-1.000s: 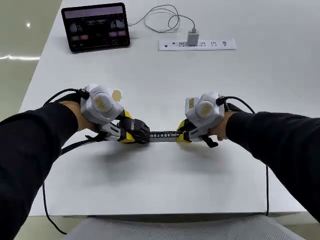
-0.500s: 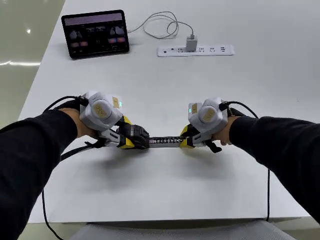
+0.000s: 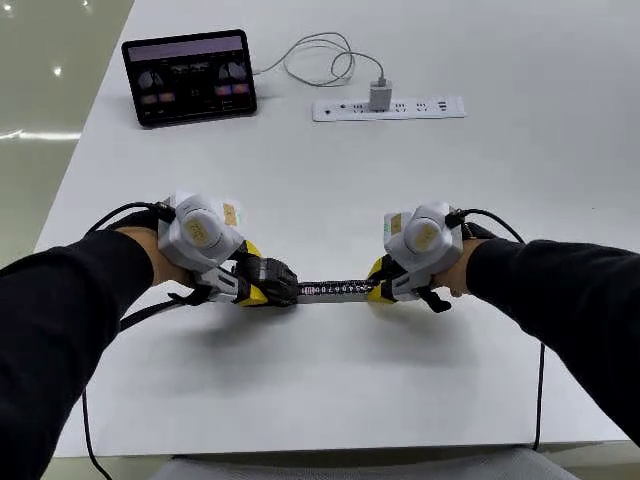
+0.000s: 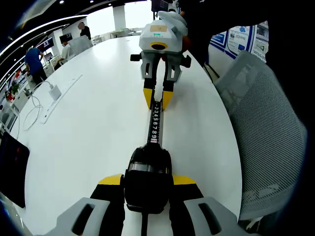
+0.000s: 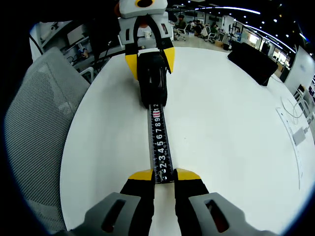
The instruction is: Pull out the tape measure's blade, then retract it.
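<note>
We have the black plastic tape measure case [image 5: 151, 81] clamped between the yellow-tipped jaws of the left gripper [image 4: 147, 180]. The right gripper [image 5: 164, 175] is pinched narrow on the free end of the printed metal blade [image 5: 157, 142]. Case and blade sit low at the white tabletop [image 3: 330, 180], near its front edge; we cannot tell whether they touch it. A short run of blade spans the gap between the two grippers.

To pull well, we judge it best to draw the right gripper straight along the blade's own line. The strip should stay flat and the case firmly held, so nothing twists or slips from the pinch.

Far back on the table are a dark tablet [image 3: 190, 76], a white power strip [image 3: 390, 107] and a looped cable [image 3: 320, 55], all well clear of the path. A grey mesh chair [image 4: 266, 123] stands beside the table edge, apart from the work.
</note>
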